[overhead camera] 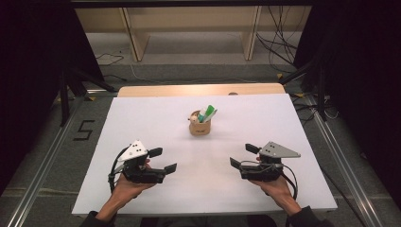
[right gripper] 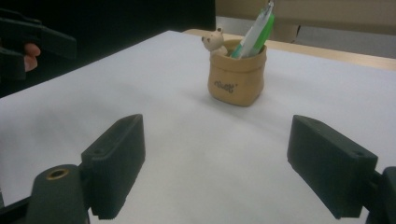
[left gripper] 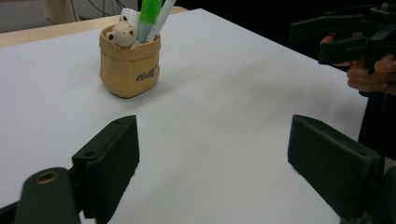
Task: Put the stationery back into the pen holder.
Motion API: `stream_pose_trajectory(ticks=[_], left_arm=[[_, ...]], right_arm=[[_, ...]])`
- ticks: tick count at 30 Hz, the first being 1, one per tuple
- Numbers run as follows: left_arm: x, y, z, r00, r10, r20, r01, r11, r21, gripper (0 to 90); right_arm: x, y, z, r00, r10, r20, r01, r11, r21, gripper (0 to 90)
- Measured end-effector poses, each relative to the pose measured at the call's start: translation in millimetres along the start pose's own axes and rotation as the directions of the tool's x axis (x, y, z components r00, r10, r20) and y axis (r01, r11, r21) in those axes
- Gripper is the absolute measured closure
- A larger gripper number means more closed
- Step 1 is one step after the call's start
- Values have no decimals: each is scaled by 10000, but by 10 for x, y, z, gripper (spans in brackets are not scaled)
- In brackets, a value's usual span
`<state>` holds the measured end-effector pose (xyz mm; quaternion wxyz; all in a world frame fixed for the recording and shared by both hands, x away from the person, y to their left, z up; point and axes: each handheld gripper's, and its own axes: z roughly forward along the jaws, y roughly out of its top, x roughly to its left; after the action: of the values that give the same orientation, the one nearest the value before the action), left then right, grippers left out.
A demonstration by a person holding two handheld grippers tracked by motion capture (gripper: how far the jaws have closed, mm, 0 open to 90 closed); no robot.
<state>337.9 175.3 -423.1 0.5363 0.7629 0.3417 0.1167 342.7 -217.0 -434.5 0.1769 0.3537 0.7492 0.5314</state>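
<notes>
A table (overhead camera: 142, 142) takes up the middle of the high view, and a pen holder (overhead camera: 200, 126) stands on it just above the frame's centre, well apart from every edge. Pens (overhead camera: 207, 113) stand in the holder, leaning toward the upper right, and a small bear figure (overhead camera: 194, 117) sits at its left rim. The left gripper (overhead camera: 163, 160) is at the lower left of the frame, over the table's near part, and the right gripper (overhead camera: 242, 155) at the lower right, level with it. Both lie below the holder, one to each side, well apart from it and from each other. Shelving (overhead camera: 189, 28) stands along the top of the frame, behind the table.
</notes>
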Motion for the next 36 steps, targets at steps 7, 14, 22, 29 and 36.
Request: stream_pose_trajectory(ticks=[7,14,22,29,36], left_arm=[[-3,-35,-32,10000,-11,37,12,9999,-108,160],[-5,-58,-44,10000,23,18,-23,9997,-236,157],[1,-64,-33,10000,14,28,-13,9997,-233,157],[6,-65,-26,10000,-10,28,10,9999,-167,157],[10,-64,-28,10000,1,23,0,9999,-162,157]], right_arm=[[-14,-101,-71,9998,33,203,-34,10000,12,200],[0,-176,-124,9998,123,151,-125,9998,154,191],[-7,-166,-145,9997,181,188,-180,9998,-41,190],[-3,-162,-139,9997,148,181,-147,9999,-57,190],[-3,-163,-130,9998,101,178,-100,9999,-49,190]])
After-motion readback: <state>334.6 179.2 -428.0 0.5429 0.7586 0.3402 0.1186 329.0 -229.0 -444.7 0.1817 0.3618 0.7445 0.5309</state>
